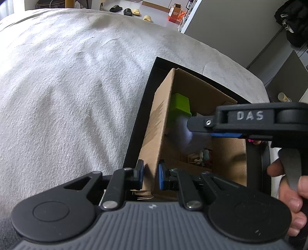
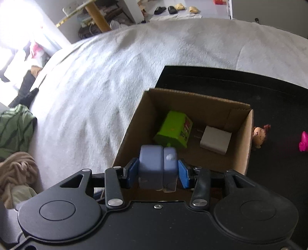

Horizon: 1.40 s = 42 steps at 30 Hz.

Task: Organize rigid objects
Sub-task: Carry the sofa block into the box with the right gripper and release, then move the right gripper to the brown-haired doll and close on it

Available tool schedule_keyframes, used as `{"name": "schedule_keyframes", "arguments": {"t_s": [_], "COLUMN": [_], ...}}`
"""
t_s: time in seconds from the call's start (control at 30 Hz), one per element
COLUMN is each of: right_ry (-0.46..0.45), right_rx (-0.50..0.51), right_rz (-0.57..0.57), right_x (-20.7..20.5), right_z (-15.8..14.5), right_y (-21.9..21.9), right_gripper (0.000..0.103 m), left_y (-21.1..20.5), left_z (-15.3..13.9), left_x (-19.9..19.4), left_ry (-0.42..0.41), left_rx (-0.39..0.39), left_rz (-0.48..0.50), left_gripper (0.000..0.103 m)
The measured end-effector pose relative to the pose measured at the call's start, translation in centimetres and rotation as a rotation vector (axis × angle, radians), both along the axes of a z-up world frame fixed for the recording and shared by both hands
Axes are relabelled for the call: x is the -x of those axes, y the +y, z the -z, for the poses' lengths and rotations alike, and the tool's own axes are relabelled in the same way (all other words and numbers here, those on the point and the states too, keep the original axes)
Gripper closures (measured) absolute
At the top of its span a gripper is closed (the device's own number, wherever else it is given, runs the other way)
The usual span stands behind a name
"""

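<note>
A brown cardboard box (image 2: 132, 123) stands on a black mat (image 2: 269, 92) on a white bed cover. Inside lie a lime green box (image 2: 173, 130) and a white block (image 2: 215, 142). My right gripper (image 2: 157, 171) is shut on a pale blue block (image 2: 156, 165) and holds it over the box's near side. My left gripper (image 1: 151, 175) straddles the box's left wall (image 1: 157, 123), one pad on each side; whether it grips the wall is unclear. In the left wrist view the right gripper (image 1: 194, 127) reaches over the box with the blue block (image 1: 184, 130), near the green box (image 1: 180, 105).
A small doll head (image 2: 260, 134) and a pink toy (image 2: 304, 144) lie on the mat right of the box. A small figurine (image 1: 202, 155) shows inside the box. Green and beige clothes (image 2: 15, 130) lie at the bed's left edge. Slippers (image 2: 167, 9) sit on the floor beyond.
</note>
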State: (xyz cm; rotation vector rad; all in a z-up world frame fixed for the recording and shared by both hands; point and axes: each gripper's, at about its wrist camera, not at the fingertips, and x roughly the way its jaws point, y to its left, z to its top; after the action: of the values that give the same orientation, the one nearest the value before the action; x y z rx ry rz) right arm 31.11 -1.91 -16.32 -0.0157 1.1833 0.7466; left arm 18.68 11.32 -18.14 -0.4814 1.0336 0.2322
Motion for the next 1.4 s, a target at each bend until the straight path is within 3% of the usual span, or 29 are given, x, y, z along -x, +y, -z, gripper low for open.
{"name": "schedule_keyframes", "arguments": {"t_s": [0.63,1.07,1.4], "right_ry": [-0.084,-0.083,-0.037], "right_rx": [-0.012,0.000,-0.021], "right_rz": [0.068,0.124,0.204], "right_x": [-1.3,-3.0,-6.2], "right_z": [-2.4,-0.7,2.4], "right_y": [-8.2,-11.7,-12.8], "right_gripper": [0.058,0.058,0.059], "left_y": [-0.1,-0.7,-0.9], "left_z": [0.2,0.1,0.2], "left_x": [-0.3,-0.4,-0.6], "left_ry": [0.010,0.021,0.029], "left_rx": [-0.020,-0.056,-0.070], "left_rz": [-0.009,0.001,0.009], "left_gripper": [0.091,0.091,0.091]}}
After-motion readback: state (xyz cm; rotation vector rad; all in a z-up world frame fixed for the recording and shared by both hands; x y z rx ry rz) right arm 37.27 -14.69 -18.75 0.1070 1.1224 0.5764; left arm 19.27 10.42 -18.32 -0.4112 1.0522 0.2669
